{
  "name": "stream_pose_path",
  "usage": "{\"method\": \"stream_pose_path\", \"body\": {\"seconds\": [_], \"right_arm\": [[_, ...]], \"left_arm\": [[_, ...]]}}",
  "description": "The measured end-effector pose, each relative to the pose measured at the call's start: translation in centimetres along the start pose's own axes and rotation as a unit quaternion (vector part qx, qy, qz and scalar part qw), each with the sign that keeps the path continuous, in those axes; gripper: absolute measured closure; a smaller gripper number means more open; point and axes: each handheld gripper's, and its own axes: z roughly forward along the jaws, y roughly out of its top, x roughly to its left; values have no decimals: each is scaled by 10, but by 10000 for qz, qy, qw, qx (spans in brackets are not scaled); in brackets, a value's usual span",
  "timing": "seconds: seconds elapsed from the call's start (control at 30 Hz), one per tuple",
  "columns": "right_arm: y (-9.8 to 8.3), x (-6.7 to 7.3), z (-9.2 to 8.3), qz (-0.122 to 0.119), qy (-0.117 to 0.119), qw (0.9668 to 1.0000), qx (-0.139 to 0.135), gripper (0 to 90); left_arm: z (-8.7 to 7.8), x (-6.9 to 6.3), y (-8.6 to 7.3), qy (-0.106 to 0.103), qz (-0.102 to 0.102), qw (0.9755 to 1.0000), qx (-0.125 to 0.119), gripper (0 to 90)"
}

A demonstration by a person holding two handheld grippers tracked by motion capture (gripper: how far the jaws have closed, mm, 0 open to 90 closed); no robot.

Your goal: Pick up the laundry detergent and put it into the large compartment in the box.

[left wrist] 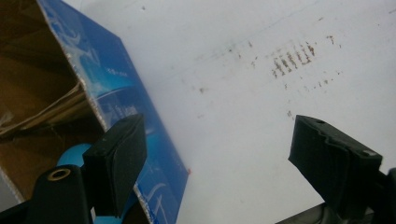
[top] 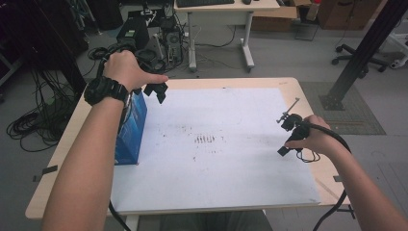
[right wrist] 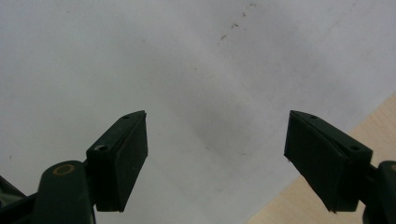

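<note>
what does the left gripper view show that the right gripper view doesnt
Left gripper view alone: the blue box with its open brown inside, a light blue round thing low behind the left claw's near jaw, and a cluster of dark marks on the sheet. Right gripper view alone: the bare wooden table edge at the corner beyond the sheet. Both share the white sheet under a wide-open pair of black jaws, the right claw included, with nothing between them.
</note>
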Motion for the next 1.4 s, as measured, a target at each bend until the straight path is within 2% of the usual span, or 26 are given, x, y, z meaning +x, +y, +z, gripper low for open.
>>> {"method": "stream_pose_path", "body": {"seconds": [0.3,0.53,0.83,1.07,1.4], "right_arm": [[-1,-1,0,13,-7,10000,7,217],[-2,-2,0,21,-6,10000,-4,217],[-3,-2,0,31,-7,10000,0,217],[-4,-2,-1,33,-9,10000,-6,217],[-3,0,1,33,6,10000,0,216]], "left_arm": [[9,-13,4,-179,317,9993,15,195],[18,-18,6,-238,447,9987,60,195],[26,-28,8,-201,665,9975,142,190],[33,-38,10,-282,780,9964,172,190],[43,-41,8,-327,818,9959,228,188]]}}
